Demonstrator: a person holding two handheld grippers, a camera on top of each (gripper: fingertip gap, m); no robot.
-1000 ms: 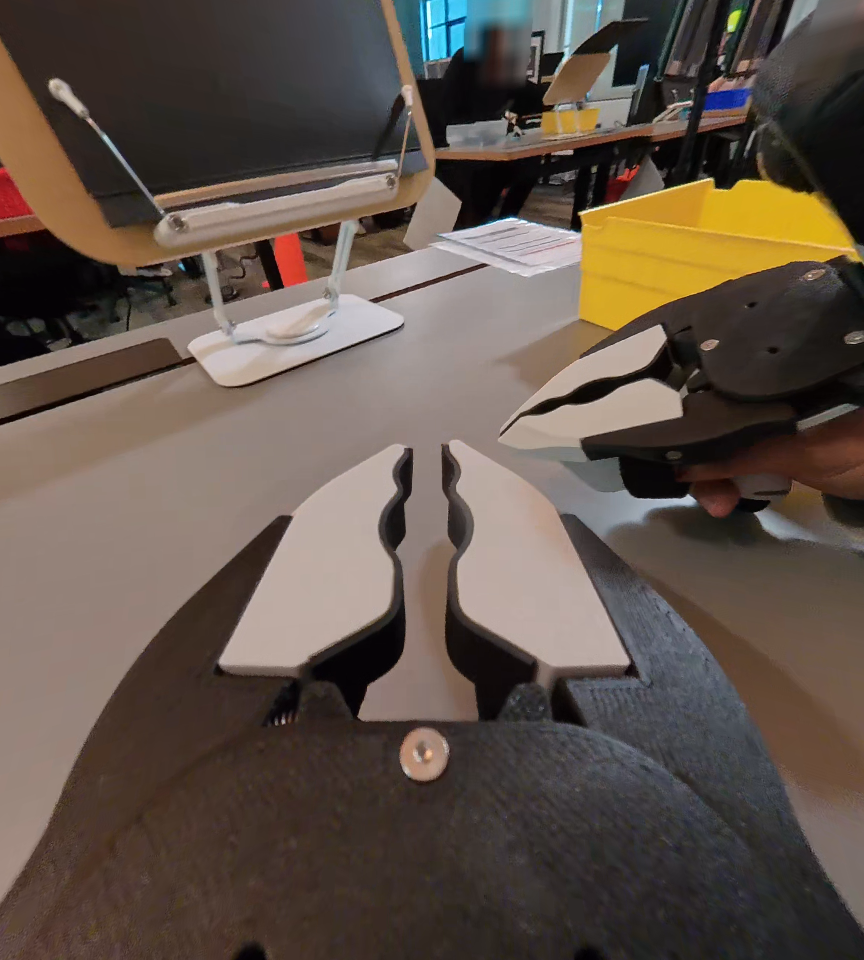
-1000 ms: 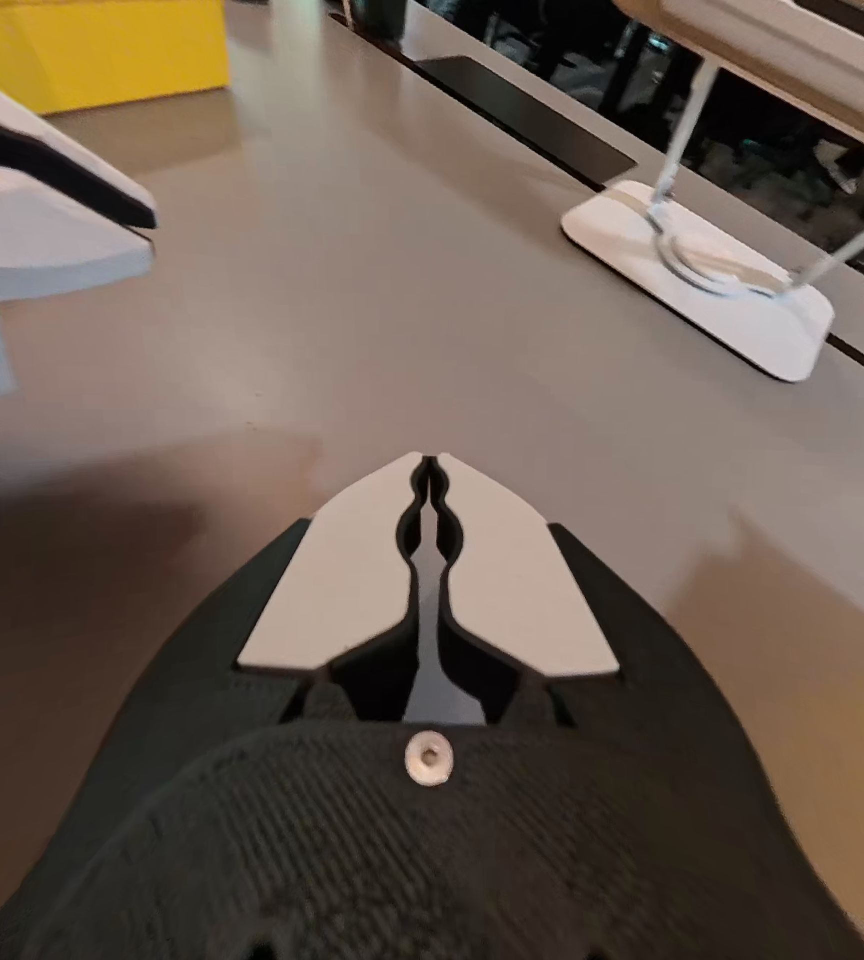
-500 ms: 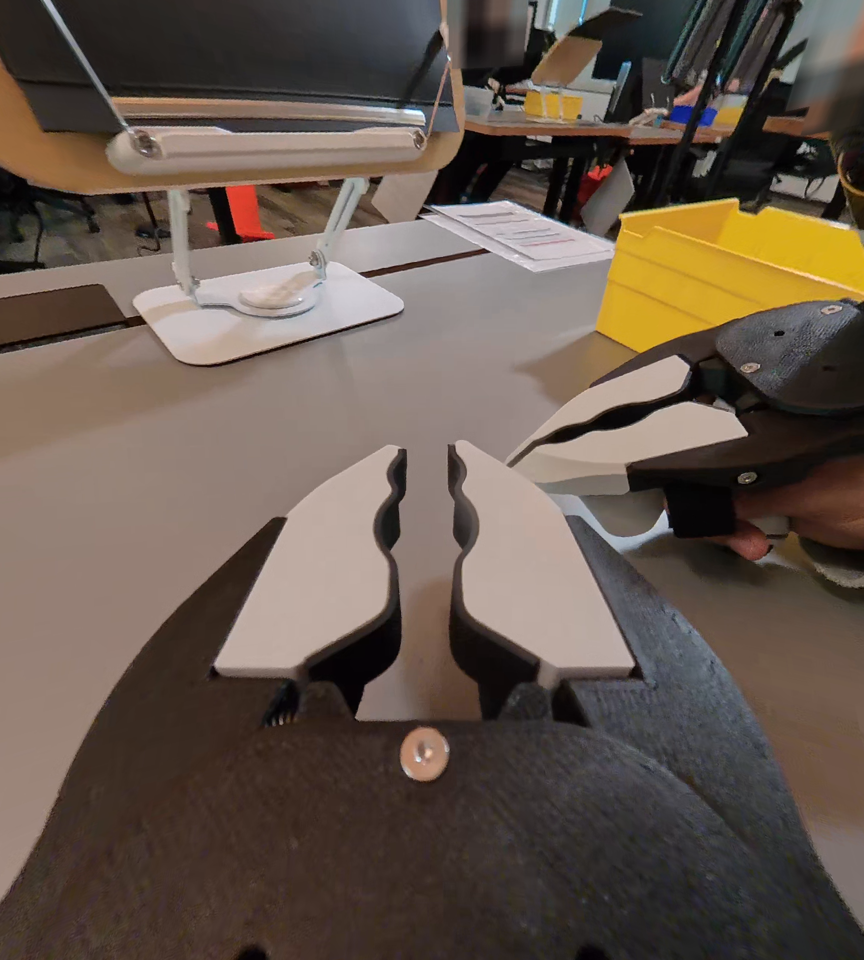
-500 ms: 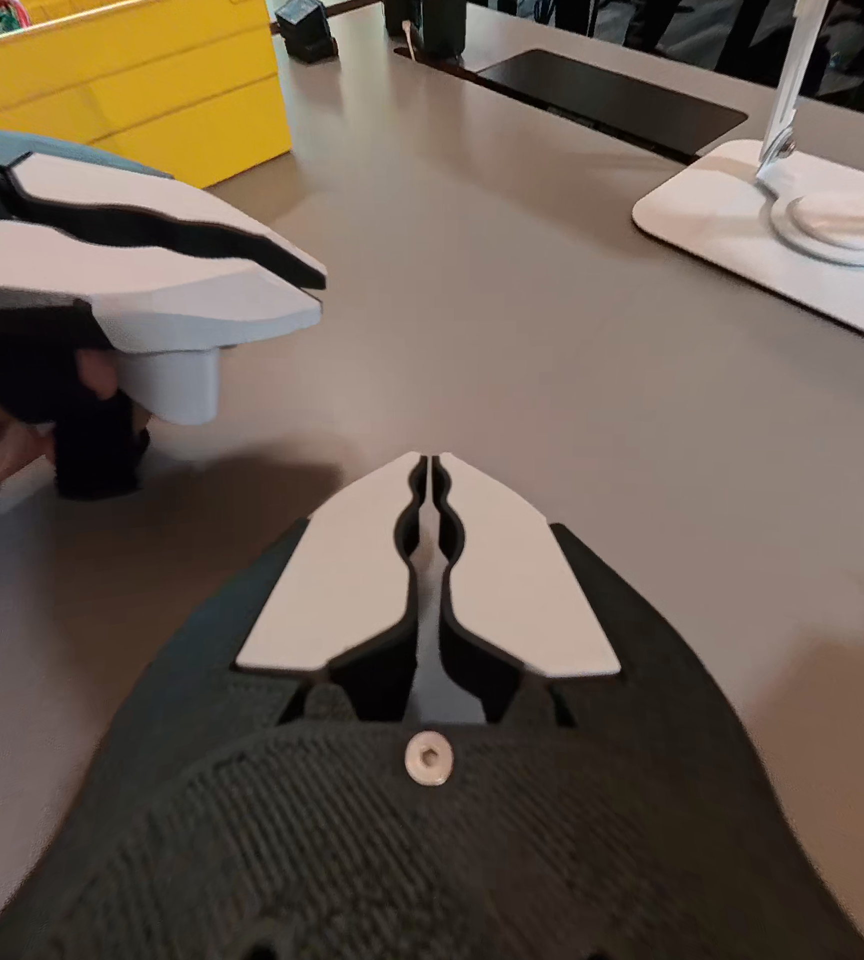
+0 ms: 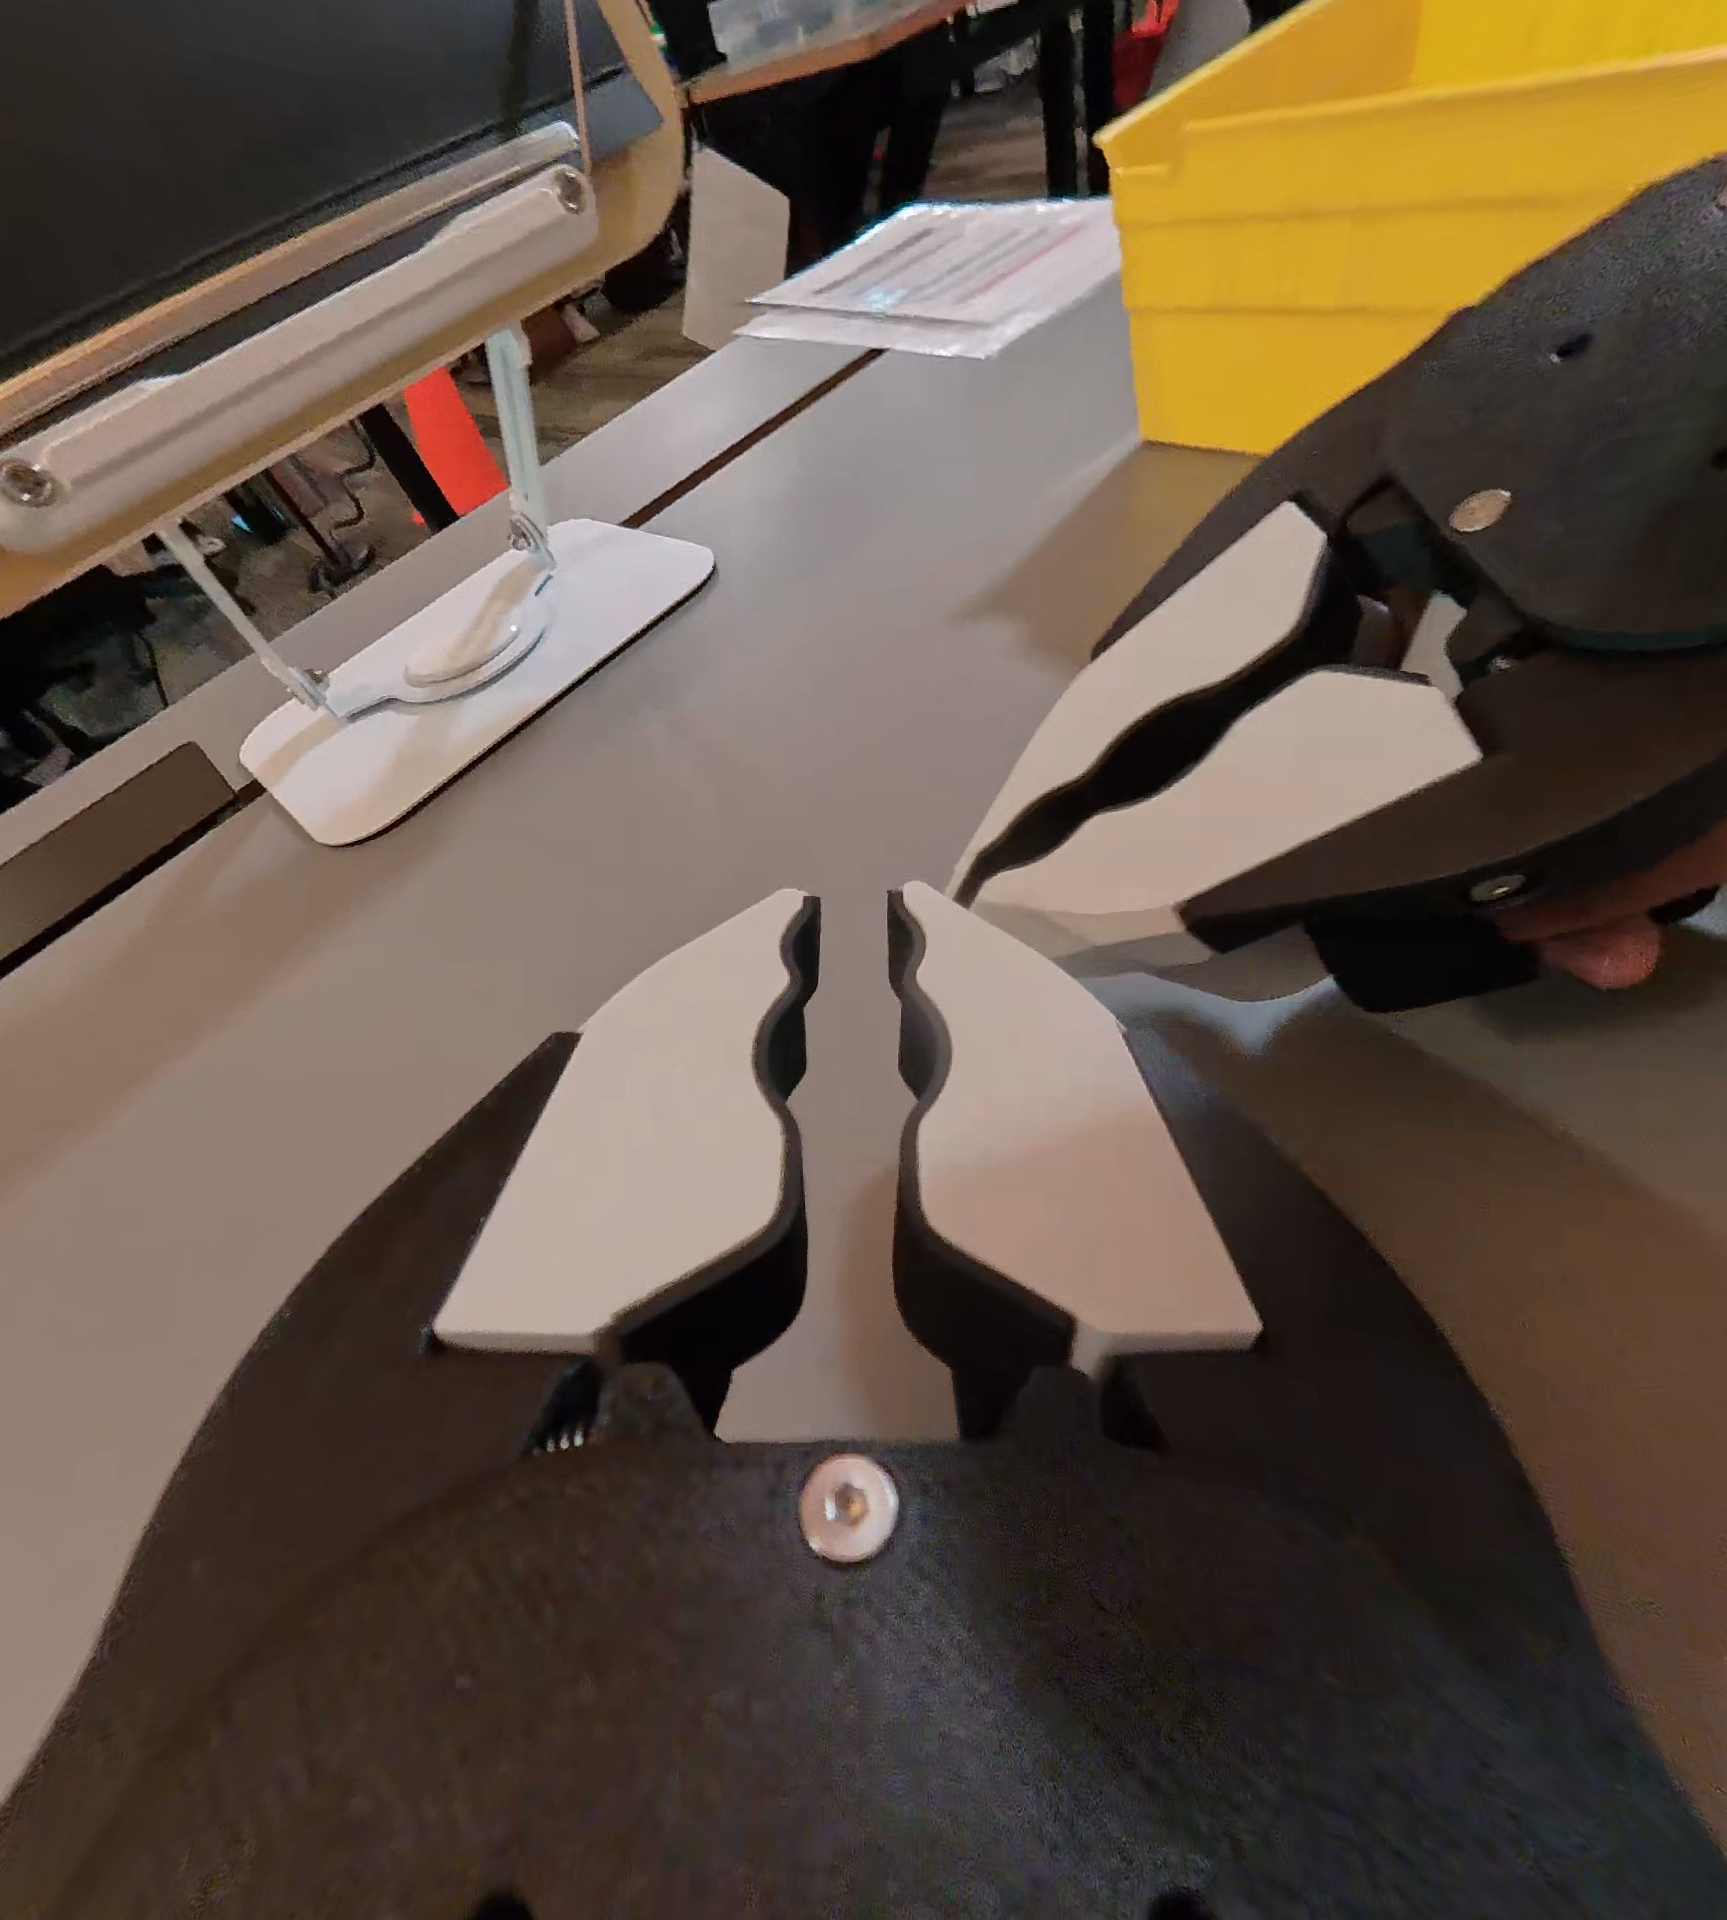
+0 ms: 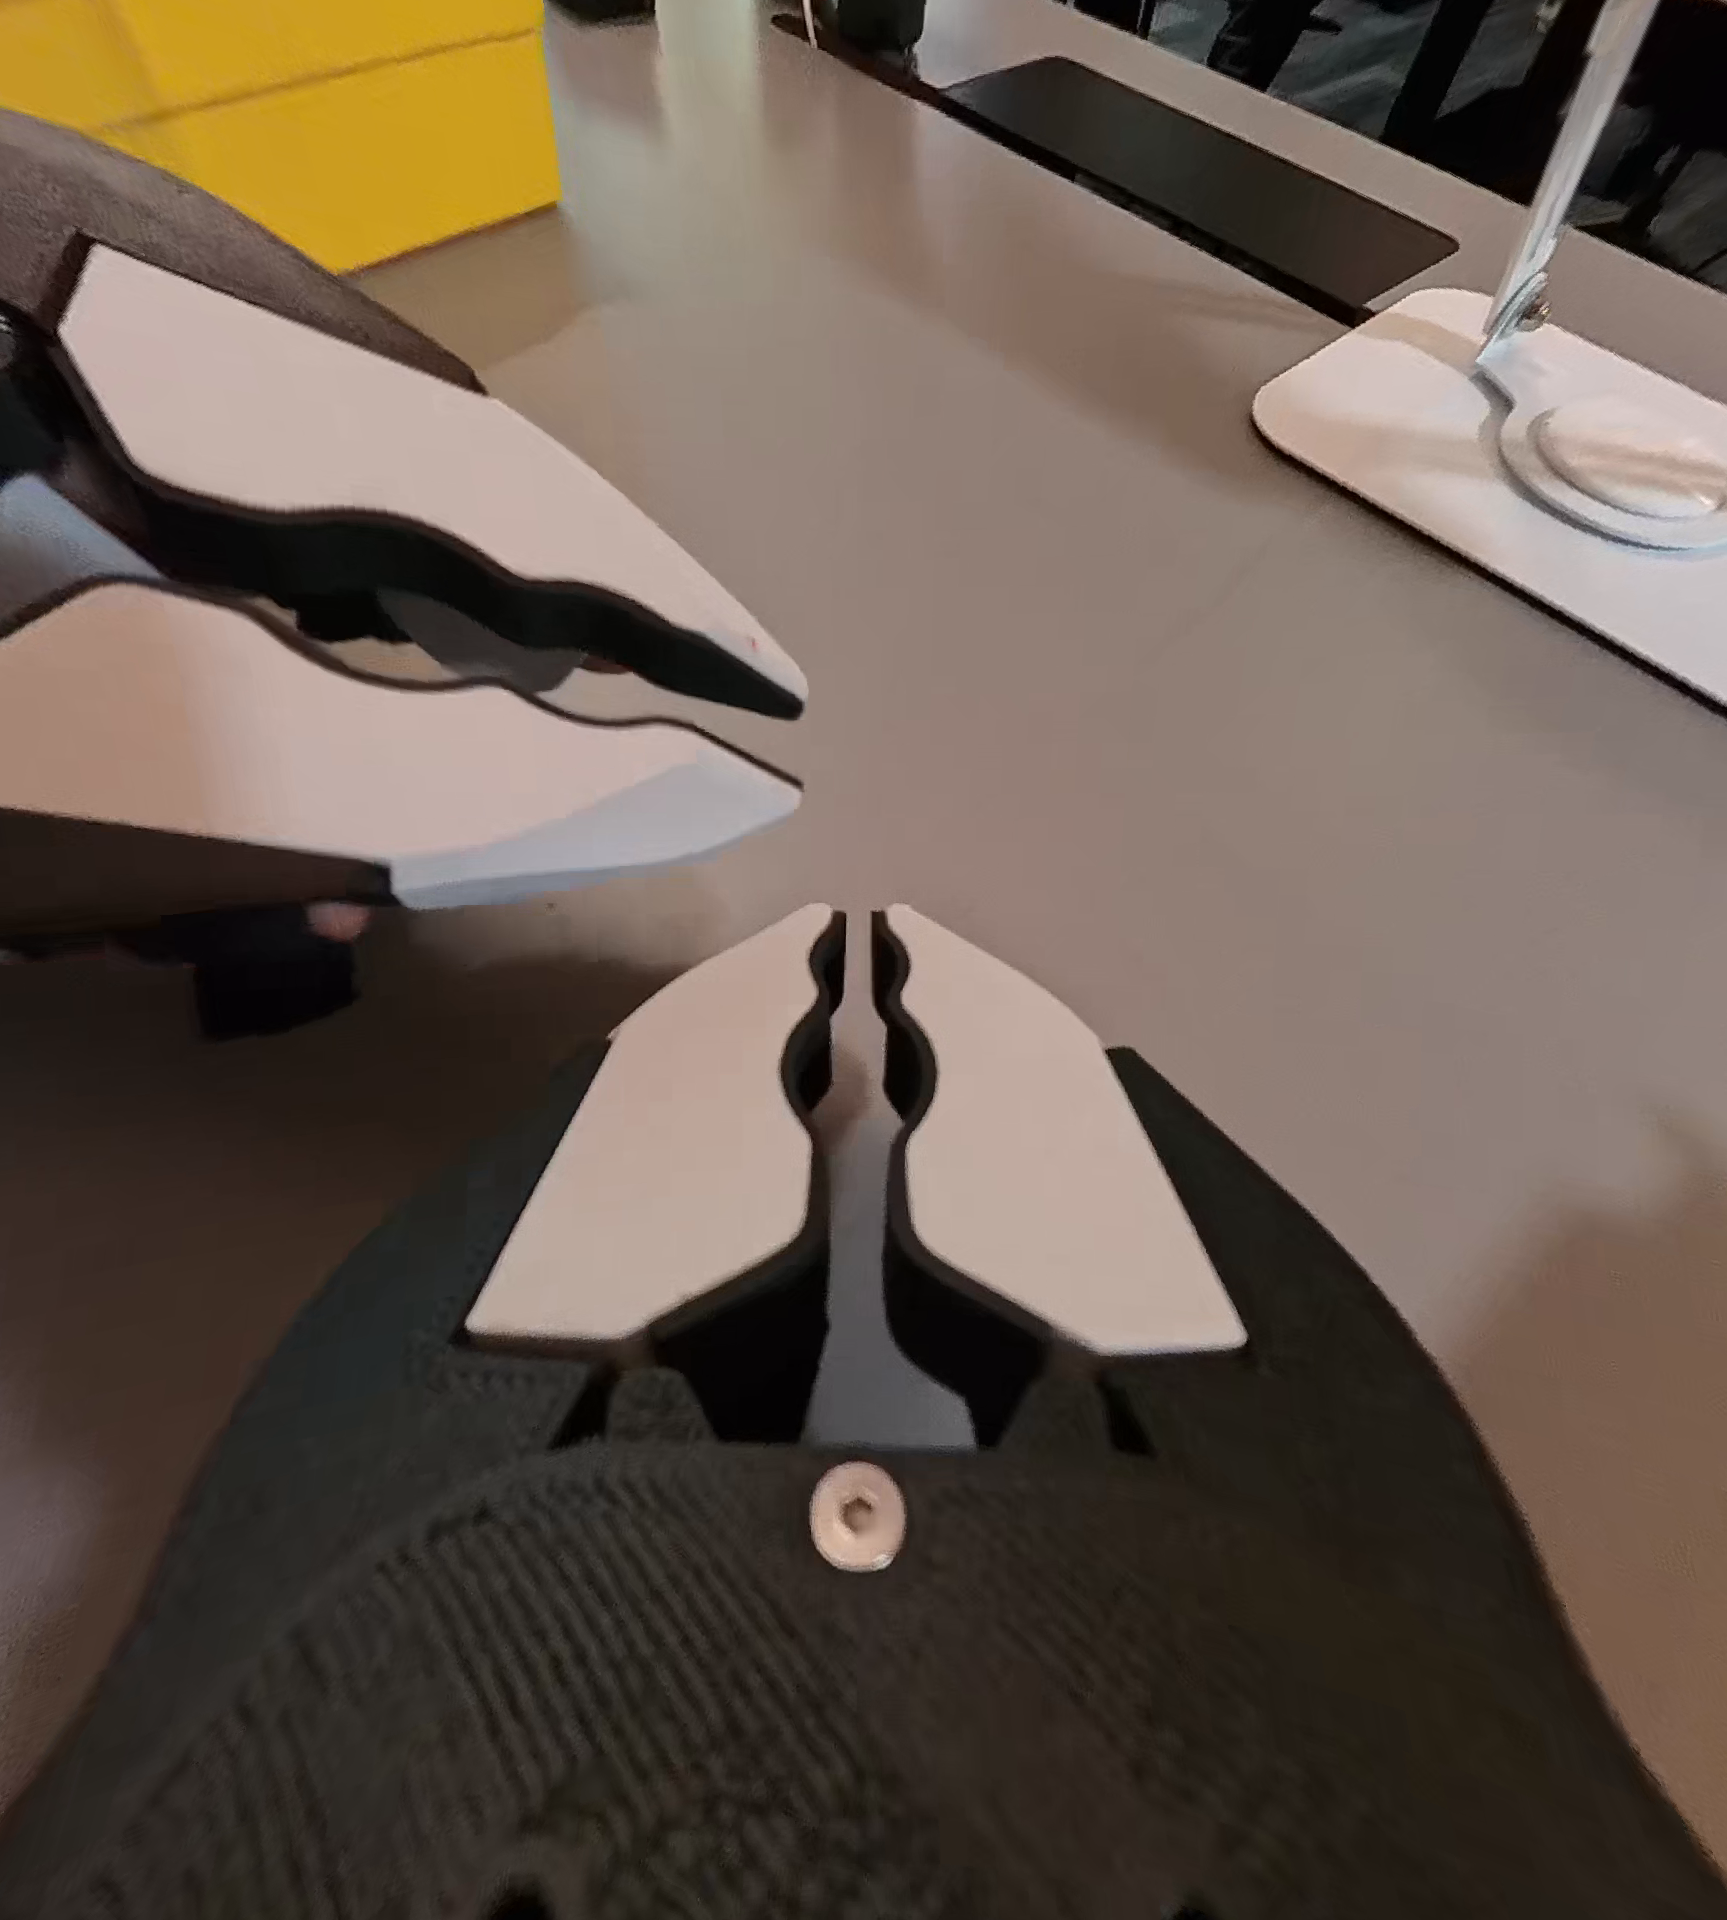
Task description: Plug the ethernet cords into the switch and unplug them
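Observation:
No ethernet cord and no switch shows in either view. My left gripper (image 5: 854, 909) hovers over the bare grey table (image 5: 215, 1091), its jaws nearly shut with a narrow slit and nothing between them. My right gripper (image 6: 859, 914) is also nearly shut and empty, with a thinner slit. The two point at each other at an angle, tips close together but apart. The right gripper shows at the right of the left wrist view (image 5: 968, 888), held by a hand (image 5: 1607, 951). The left gripper shows at the left of the right wrist view (image 6: 799, 743).
A yellow bin (image 5: 1358, 260) stands on the table behind the right gripper; it also shows in the right wrist view (image 6: 319, 135). A tablet stand with a white base (image 5: 485, 686) stands at the back, beside a black inset strip (image 6: 1202, 177). Papers (image 5: 942, 270) lie beyond.
The two grippers have moved toward each other until their tips nearly meet. The right gripper's tips, touching a second ago, now show a thin slit. The left gripper's gap is unchanged.

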